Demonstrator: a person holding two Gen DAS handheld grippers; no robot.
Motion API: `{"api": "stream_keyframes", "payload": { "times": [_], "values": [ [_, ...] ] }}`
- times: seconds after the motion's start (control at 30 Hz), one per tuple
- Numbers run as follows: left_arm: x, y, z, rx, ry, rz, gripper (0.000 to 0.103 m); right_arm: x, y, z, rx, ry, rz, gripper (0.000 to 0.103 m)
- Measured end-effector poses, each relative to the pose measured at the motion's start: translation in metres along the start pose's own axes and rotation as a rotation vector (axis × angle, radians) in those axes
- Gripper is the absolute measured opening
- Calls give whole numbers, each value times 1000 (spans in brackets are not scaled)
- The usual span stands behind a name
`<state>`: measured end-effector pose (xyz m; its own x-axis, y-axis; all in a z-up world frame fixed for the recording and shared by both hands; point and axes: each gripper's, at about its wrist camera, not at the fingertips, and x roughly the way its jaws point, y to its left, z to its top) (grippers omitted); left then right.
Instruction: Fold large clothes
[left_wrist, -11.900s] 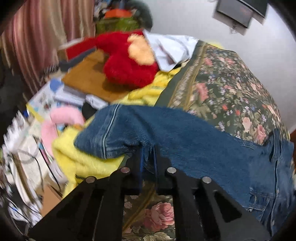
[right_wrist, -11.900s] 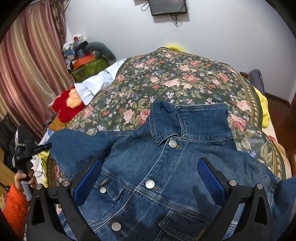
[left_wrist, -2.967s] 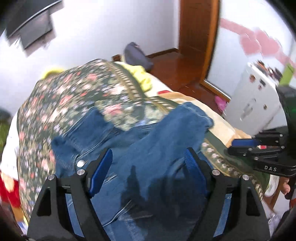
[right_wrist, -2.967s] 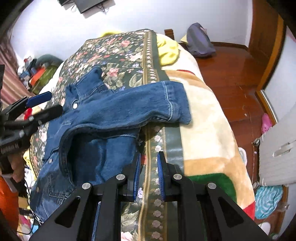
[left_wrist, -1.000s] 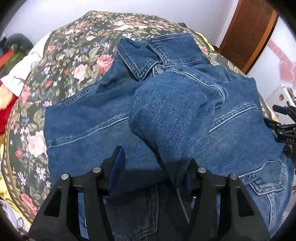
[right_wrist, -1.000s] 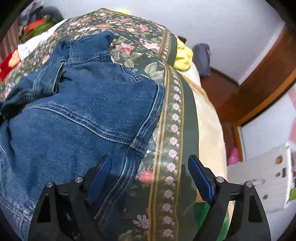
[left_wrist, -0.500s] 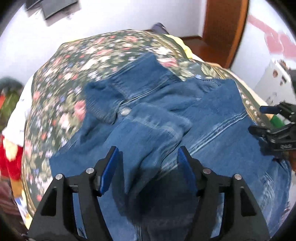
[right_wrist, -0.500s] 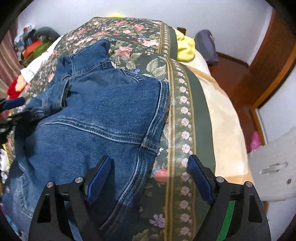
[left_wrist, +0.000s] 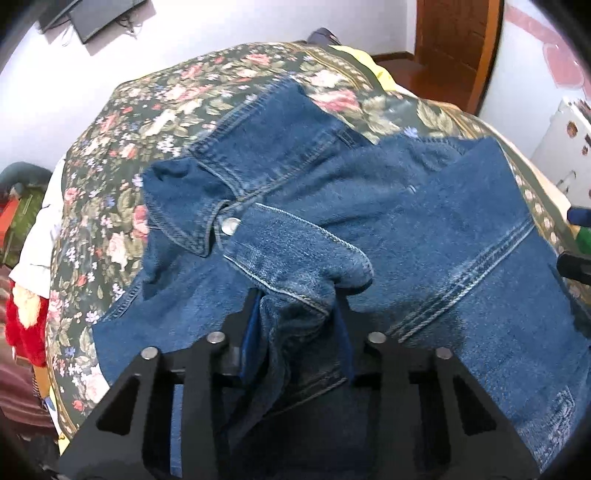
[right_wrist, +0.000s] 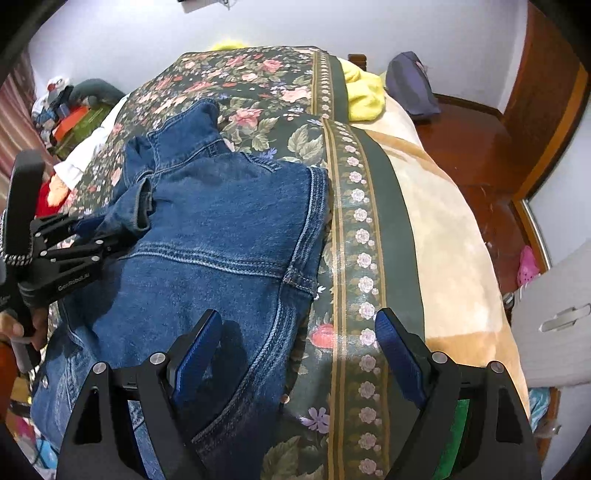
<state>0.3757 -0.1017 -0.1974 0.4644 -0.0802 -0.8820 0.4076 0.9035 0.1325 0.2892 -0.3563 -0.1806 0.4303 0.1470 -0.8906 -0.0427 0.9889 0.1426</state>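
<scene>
A blue denim jacket (left_wrist: 424, 206) lies on the floral bedspread (left_wrist: 155, 107), its right side folded over the middle. My left gripper (left_wrist: 295, 314) is shut on the jacket's sleeve cuff (left_wrist: 295, 258), which bunches between the pads over the jacket's middle. The jacket (right_wrist: 221, 229) also fills the right wrist view, where the left gripper (right_wrist: 92, 232) shows at the left holding the cuff. My right gripper (right_wrist: 295, 350) is open and empty above the jacket's folded right edge.
The bedspread's bordered edge (right_wrist: 354, 221) and a beige blanket (right_wrist: 443, 229) run down the bed's right side. A yellow cloth (right_wrist: 364, 92) and a dark bag (right_wrist: 412, 88) lie near the head. A red plush toy (left_wrist: 22, 325) and clutter sit left of the bed.
My left gripper has closed on the sleeve cuff, having been open over it half a second ago. The right gripper stays open and has barely moved.
</scene>
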Motion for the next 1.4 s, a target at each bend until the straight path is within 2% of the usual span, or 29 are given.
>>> {"api": "stream_keyframes", "payload": {
  "times": [0.27,0.43,0.57,0.77,0.8,0.83,0.9,1.07,1.13,1.23,1.33,1.4],
  "values": [
    [-55,53,-6,-135,-120,-74,34,-7,5,7,-11,-23,-9,84],
    [-81,103,-34,-248,-158,-95,34,-9,11,11,-18,-28,-11,84],
    [-83,144,-69,-344,-136,-118,34,-7,18,14,-29,-25,-11,84],
    [-54,171,-122,-454,-33,-231,37,-3,33,19,-36,-17,4,84],
    [-49,171,-128,-461,-22,-228,38,-3,36,20,-38,-15,7,84],
    [-45,171,-135,-460,-14,-192,38,-2,39,20,-41,-13,7,84],
    [-37,172,-147,-440,15,-72,40,-1,46,20,-56,-9,7,84],
    [-25,177,-175,-444,61,-121,47,2,56,20,-91,-5,-3,84],
    [-28,175,-182,-427,61,-107,52,4,57,20,-92,0,-2,84],
    [-33,176,-191,-409,82,-92,53,7,55,20,-83,3,2,84],
    [-36,180,-198,-381,120,-46,54,10,51,21,-74,7,5,84],
    [-39,188,-200,-374,117,-20,56,11,47,23,-69,3,2,84]
  ]
}}
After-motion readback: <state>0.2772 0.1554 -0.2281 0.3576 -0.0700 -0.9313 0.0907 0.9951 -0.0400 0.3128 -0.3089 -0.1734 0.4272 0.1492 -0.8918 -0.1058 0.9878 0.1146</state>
